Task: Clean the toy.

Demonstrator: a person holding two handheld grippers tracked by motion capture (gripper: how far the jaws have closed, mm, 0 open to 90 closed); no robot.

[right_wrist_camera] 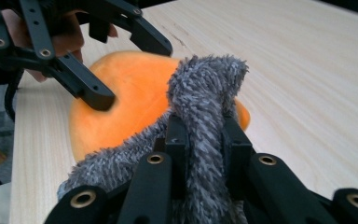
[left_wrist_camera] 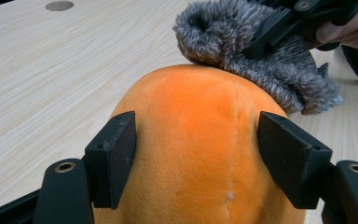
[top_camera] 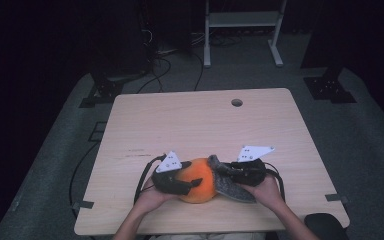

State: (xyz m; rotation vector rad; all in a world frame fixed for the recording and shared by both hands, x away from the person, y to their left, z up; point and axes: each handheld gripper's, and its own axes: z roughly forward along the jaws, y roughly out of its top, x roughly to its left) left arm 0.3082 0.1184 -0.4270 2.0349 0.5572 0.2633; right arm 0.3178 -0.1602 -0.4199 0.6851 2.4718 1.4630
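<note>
A round orange plush (top_camera: 203,189) lies near the table's front edge. My left gripper (left_wrist_camera: 198,158) is shut on it, one black pad (left_wrist_camera: 114,156) pressing on each side; the right gripper view shows a left fingertip (right_wrist_camera: 95,99) denting the orange plush (right_wrist_camera: 130,88). A fuzzy grey fabric piece (right_wrist_camera: 205,88) drapes against the plush's right side. My right gripper (right_wrist_camera: 205,140) is shut on that fabric, whose end sticks up between the jaws. In the high view the right gripper (top_camera: 226,172) sits just right of the plush, over the grey fabric (top_camera: 234,190).
The light wooden table (top_camera: 195,120) has a small round hole (top_camera: 236,102) near its far edge. Beyond the table stand a white frame (top_camera: 242,20) and dark stands, with cables on the floor. A dark object (top_camera: 325,222) sits at the front right corner.
</note>
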